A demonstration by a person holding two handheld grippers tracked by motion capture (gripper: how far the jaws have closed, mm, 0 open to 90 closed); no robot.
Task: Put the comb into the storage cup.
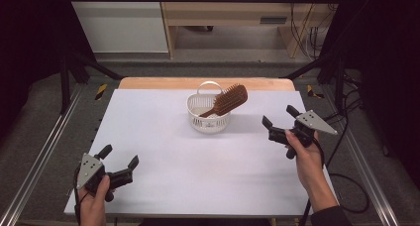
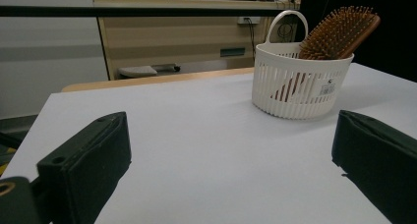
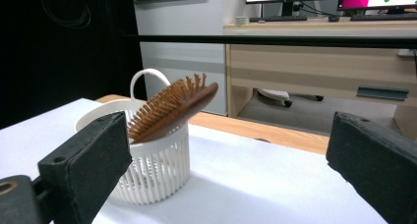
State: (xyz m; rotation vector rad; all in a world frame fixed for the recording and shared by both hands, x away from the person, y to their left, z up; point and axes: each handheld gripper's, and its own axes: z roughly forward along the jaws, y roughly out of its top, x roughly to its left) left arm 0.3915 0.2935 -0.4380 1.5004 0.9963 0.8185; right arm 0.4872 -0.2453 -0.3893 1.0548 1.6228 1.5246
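High view: hairbrush [image 1: 229, 100] leans handle-down in basket [image 1: 208, 118] at twelve o'clock; left gripper [image 1: 120, 159] and right gripper [image 1: 279, 118] both gape empty, clear of it.

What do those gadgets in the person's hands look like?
Each hand grips a black tool: the left gripper and right gripper each have two blocky black jaws, a grey three-cornered plate on top and a trailing black cable. A dark sleeve covers the right forearm.

We see a glossy wooden hairbrush [image 3: 172, 108] in a slotted white plastic basket [image 3: 152, 175], beyond our matt black jaws.
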